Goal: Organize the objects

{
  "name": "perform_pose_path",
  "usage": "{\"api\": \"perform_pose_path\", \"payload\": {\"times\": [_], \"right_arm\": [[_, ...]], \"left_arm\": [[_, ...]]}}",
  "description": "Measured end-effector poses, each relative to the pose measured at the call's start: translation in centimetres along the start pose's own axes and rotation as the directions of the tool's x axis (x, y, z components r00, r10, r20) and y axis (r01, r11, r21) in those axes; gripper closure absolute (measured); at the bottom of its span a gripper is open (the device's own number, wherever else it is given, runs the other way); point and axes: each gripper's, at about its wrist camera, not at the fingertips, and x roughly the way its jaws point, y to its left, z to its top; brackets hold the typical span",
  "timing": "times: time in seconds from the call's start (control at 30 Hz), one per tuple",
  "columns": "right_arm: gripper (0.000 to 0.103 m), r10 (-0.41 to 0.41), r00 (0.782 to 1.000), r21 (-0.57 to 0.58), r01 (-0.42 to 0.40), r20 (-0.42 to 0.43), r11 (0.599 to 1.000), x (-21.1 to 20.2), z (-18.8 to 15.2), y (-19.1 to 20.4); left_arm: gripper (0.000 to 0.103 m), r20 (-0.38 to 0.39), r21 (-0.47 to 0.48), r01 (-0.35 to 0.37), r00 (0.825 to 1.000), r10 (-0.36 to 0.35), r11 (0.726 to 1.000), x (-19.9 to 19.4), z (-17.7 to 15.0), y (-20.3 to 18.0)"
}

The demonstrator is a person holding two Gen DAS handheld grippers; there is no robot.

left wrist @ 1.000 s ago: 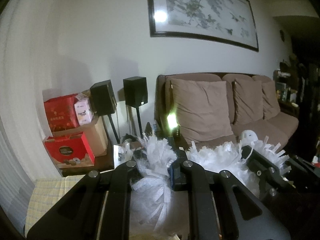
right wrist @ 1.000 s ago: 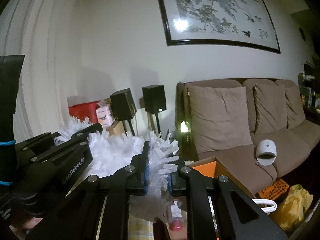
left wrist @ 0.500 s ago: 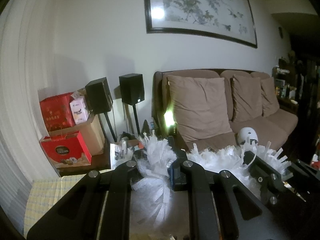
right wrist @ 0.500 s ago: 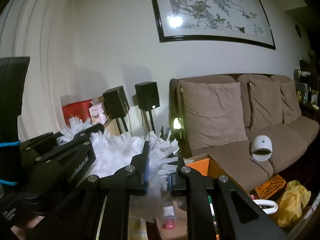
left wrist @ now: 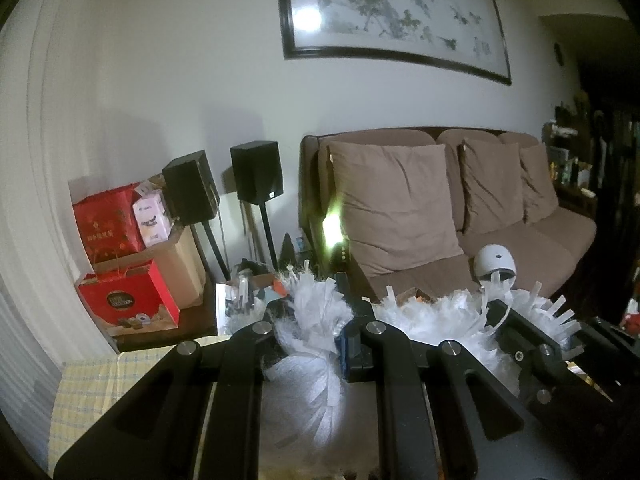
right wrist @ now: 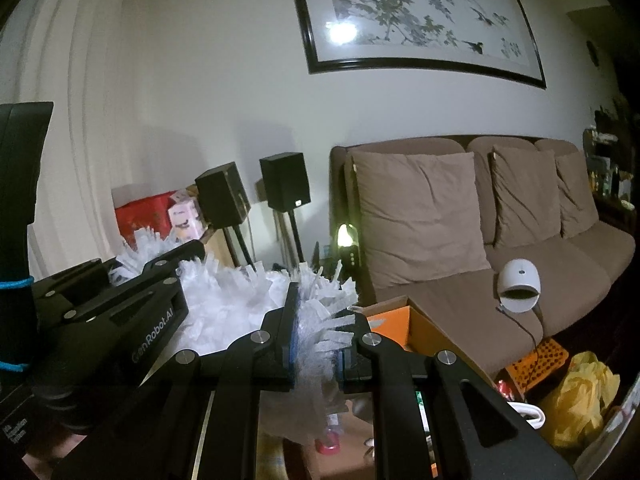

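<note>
A white fringed plastic bag (left wrist: 424,316) hangs in the air between both grippers, its frilly strips sticking up. My left gripper (left wrist: 316,328) is shut on its left end. My right gripper (right wrist: 320,332) is shut on its right end (right wrist: 320,320). In the right wrist view the left gripper (right wrist: 132,320) shows at the left with the bag (right wrist: 228,300) spread between the two. In the left wrist view the right gripper (left wrist: 536,344) shows at the right. What lies under the bag is hidden.
A brown sofa (right wrist: 520,240) with cushions and a white domed device (right wrist: 520,286) stands ahead. Two black speakers (left wrist: 256,176) and red gift boxes (left wrist: 120,264) stand at the left. An open cardboard box (right wrist: 404,328), an orange crate (right wrist: 540,360) and a yellow bag (right wrist: 584,400) lie below right.
Both grippers have risen slightly with the bag, so the room sits lower in both views. The grips have not changed.
</note>
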Motion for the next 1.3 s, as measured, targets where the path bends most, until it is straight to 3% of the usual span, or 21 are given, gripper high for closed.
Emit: {"api": "perform_pose_path", "payload": {"times": [0.57, 1.3], "right_arm": [[0.092, -0.043, 0.999, -0.01, 0.043, -0.015, 0.999, 0.9, -0.3, -0.2], [0.092, -0.088, 0.995, 0.105, 0.093, -0.049, 0.99, 2.1, -0.7, -5.0]], "left_arm": [[0.091, -0.021, 0.021, 0.005, 1.0, -0.005, 1.0, 1.9, -0.1, -1.2], [0.091, -0.053, 0.09, 0.065, 0.997, -0.06, 0.994, 4.3, -0.4, -4.9]]}}
